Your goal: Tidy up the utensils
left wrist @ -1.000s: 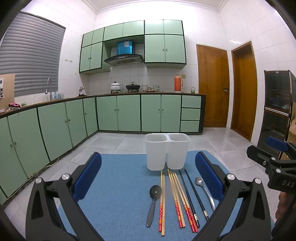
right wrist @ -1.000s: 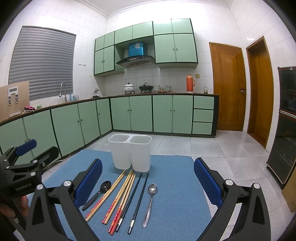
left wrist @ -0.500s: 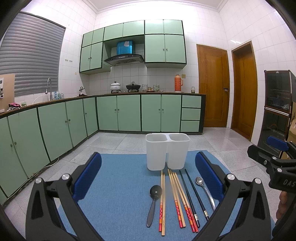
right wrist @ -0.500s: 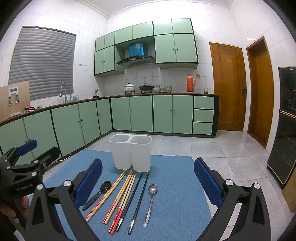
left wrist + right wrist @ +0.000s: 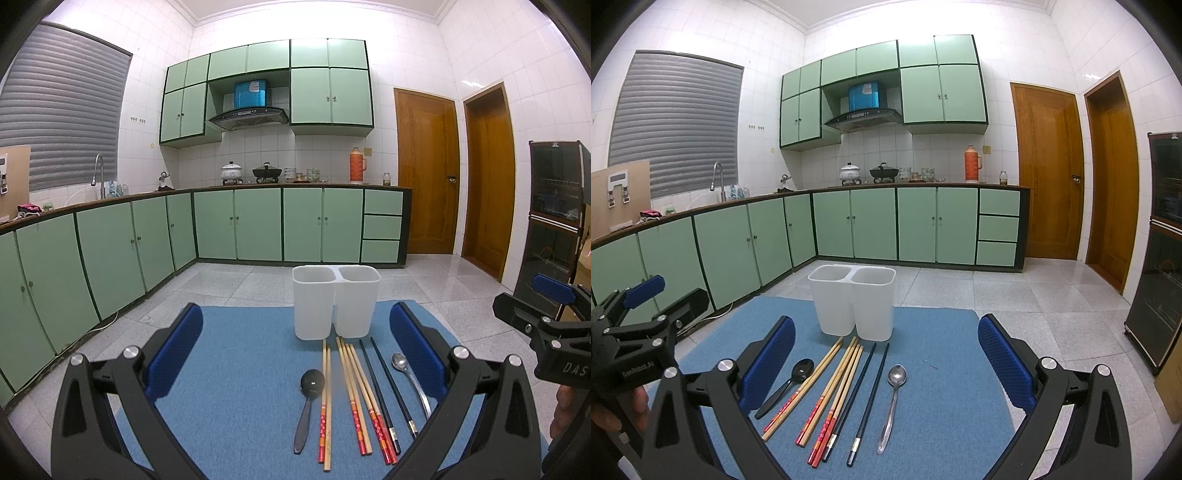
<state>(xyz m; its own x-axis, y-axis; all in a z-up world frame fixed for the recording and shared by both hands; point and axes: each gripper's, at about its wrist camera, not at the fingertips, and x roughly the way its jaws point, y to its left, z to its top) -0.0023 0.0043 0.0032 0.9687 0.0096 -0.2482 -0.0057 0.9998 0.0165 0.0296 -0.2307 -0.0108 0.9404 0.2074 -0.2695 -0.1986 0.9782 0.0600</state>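
Observation:
A white two-compartment holder (image 5: 336, 301) (image 5: 855, 301) stands upright and empty at the far side of a blue mat (image 5: 236, 369) (image 5: 942, 369). In front of it lie a black spoon (image 5: 309, 402) (image 5: 790, 384), several wooden chopsticks with red ends (image 5: 354, 391) (image 5: 831, 391), two black chopsticks (image 5: 384, 387) (image 5: 868, 395) and a metal spoon (image 5: 410, 384) (image 5: 892, 398). My left gripper (image 5: 295, 350) is open and empty above the mat's near side. My right gripper (image 5: 886, 354) is open and empty above the utensils.
The mat lies on a table over a tiled kitchen floor. Green base cabinets (image 5: 236, 221) run along the left and back walls. Two wooden doors (image 5: 424, 173) stand at the back right. A dark cabinet (image 5: 1160, 258) stands at the right.

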